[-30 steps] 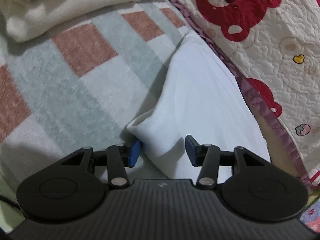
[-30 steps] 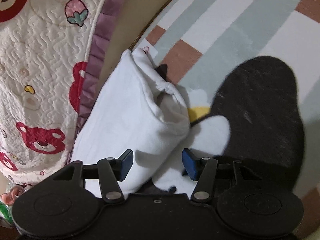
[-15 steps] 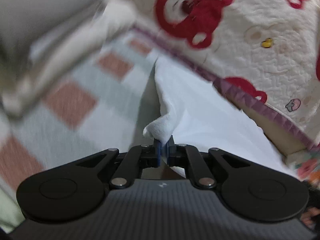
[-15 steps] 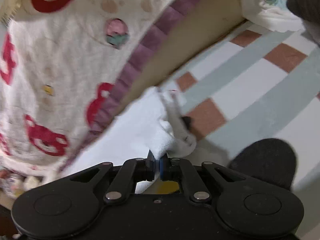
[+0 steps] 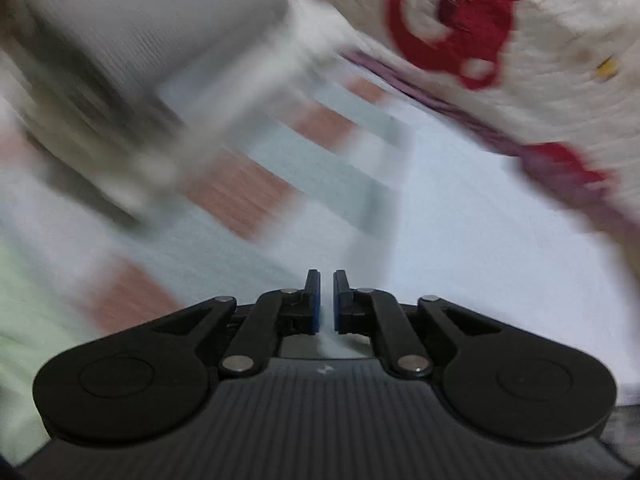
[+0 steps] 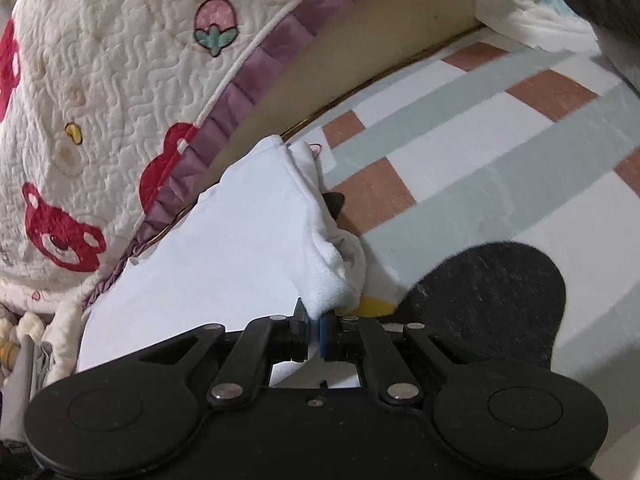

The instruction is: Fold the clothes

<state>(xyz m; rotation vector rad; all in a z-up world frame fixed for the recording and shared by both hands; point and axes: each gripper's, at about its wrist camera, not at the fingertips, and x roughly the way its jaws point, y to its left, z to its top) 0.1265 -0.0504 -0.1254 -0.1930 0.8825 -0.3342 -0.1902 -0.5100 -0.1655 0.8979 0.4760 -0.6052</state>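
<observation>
A white garment (image 6: 240,236) lies on the checked bedspread (image 6: 480,152) beside a quilted bear-print cover. My right gripper (image 6: 314,326) is shut on a bunched corner of the white garment and holds it lifted. A black and yellow printed part (image 6: 488,292) of the clothing lies under it to the right. In the blurred left wrist view the white garment (image 5: 480,248) spreads to the right. My left gripper (image 5: 327,300) has its jaws nearly together with a narrow gap, and no cloth shows between them.
The bear-print quilt (image 6: 100,92) (image 5: 520,40) rises along the garment's far side, with a purple frilled edge (image 6: 256,68). A stack of folded pale clothes (image 5: 132,80) sits at the left of the left wrist view. More fabric (image 6: 540,12) lies at the far right corner.
Both grippers closed on corners of the white garment a second ago. The right one has lifted its corner. The left view now swings fast, and its corner no longer shows between the jaws.
</observation>
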